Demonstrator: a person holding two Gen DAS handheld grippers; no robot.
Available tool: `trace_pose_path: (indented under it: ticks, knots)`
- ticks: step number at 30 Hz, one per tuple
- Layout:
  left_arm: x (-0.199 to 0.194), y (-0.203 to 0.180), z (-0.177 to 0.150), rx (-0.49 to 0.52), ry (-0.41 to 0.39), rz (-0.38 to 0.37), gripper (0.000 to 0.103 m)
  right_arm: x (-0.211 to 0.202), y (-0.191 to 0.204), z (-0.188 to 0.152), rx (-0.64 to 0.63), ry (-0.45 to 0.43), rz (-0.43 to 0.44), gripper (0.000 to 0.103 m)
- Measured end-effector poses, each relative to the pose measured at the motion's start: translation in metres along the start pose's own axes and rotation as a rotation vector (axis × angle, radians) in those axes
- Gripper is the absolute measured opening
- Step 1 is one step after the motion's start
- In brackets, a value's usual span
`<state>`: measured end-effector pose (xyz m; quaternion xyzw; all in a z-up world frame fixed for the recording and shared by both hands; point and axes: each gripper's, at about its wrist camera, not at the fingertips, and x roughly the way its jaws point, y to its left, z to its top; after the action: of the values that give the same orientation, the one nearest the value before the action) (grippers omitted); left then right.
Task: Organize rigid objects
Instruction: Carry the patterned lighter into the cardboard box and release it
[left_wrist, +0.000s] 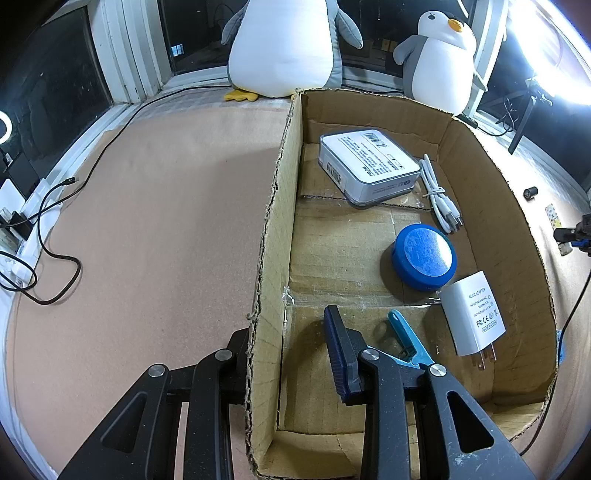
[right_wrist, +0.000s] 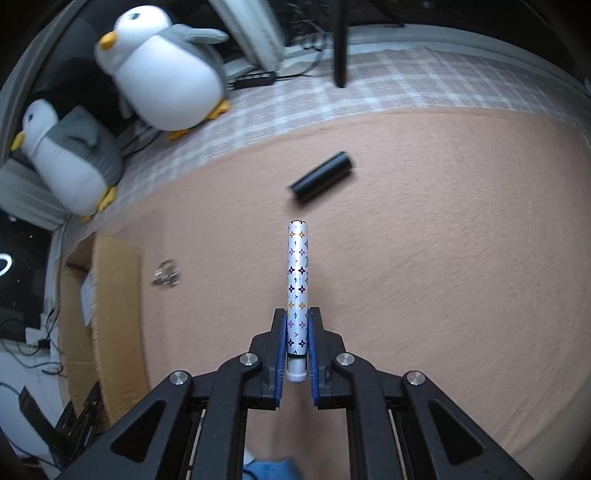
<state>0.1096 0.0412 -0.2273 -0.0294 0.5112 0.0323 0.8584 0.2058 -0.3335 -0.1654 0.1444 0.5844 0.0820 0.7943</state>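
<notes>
My right gripper (right_wrist: 297, 325) is shut on a silver patterned tube (right_wrist: 297, 280) and holds it above the tan mat, pointing forward. A black cylinder (right_wrist: 320, 177) lies on the mat beyond it. A cardboard box (left_wrist: 275, 221) holds a white packaged box (left_wrist: 367, 166), a white cable (left_wrist: 439, 195), a blue round tin (left_wrist: 424, 256), a white power adapter (left_wrist: 472, 317) and a teal clip (left_wrist: 406, 334). My left gripper (left_wrist: 286, 339) straddles the box's left wall, one finger inside, one outside; the wall stands in the wide gap.
Two plush penguins (left_wrist: 284, 48) (right_wrist: 166, 70) stand at the back by the window. Metal keys (right_wrist: 167, 275) lie on the mat beside the box (right_wrist: 110, 314). A black cable (left_wrist: 55, 258) runs along the mat's left edge. A tripod leg (right_wrist: 340, 44) stands behind.
</notes>
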Motion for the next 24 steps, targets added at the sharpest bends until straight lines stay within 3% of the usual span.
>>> trace_pose_path:
  ticks: [6,14,24]
  knots:
    - [0.000,0.000,0.000,0.000,-0.001,0.001,0.033,-0.021,0.069,-0.011,-0.145,-0.014,0.106,0.010]
    - [-0.001,0.001,0.000,-0.006,-0.003,-0.003,0.032,-0.006,0.167,-0.032,-0.319,0.037,0.227,0.010]
    - [-0.001,0.002,0.001,-0.010,-0.004,-0.005,0.032,0.025,0.220,-0.058,-0.433,0.117,0.261,0.010]
